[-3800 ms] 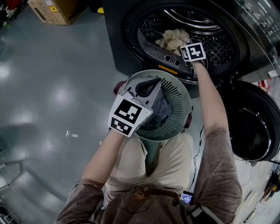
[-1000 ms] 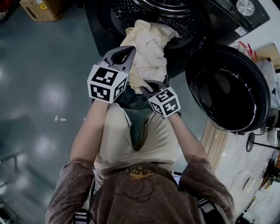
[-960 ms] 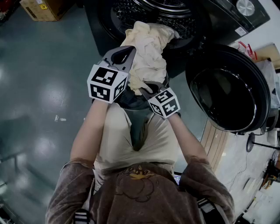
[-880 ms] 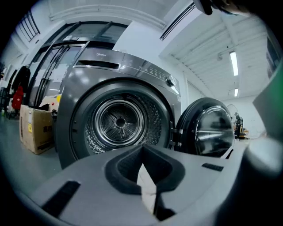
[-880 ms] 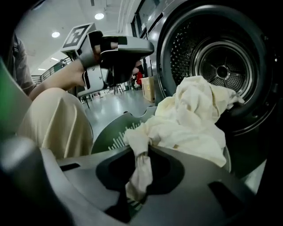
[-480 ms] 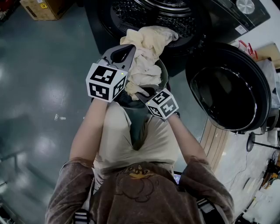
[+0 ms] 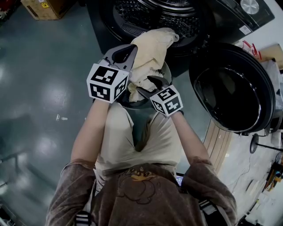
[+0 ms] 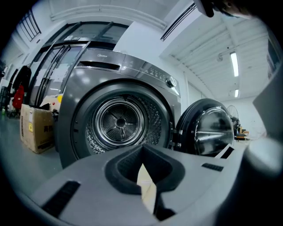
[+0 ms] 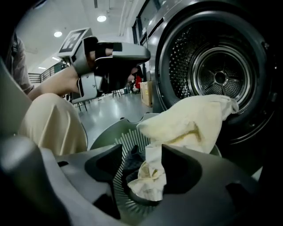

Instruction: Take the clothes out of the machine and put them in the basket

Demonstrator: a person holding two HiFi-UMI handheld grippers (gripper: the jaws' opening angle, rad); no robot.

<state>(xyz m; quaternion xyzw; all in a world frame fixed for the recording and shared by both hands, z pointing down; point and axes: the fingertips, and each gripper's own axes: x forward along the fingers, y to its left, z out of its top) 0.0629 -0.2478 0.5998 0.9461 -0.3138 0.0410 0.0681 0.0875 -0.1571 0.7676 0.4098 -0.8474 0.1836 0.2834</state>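
- Left gripper [image 7: 128, 49]: held level at the left side of the basket [image 9: 106, 132] rim, tips closed together. Nothing plainly pinched, only a cream sliver visible through the slit. Probably there to steady the basket near the machine; no actual grip on the rim visible.
- Cloth [image 7: 150, 53]: cream, bunched, piled in the basket and draped over its far rim toward the drum [image 7: 154, 13] mouth. Mostly in, not settled. Dark garment [image 9: 131, 162] underneath.
- Right gripper [image 7: 147, 87]: angled down into the basket, jaws just opened to about halfway. Cloth tail loose between them, pads not pressing. Reads as a release over the basket.
- Door [image 7: 232, 88]: swung wide at right, clear of the transfer path.
- No more clothes visible in the drum. Likely next: tuck the overhang in.
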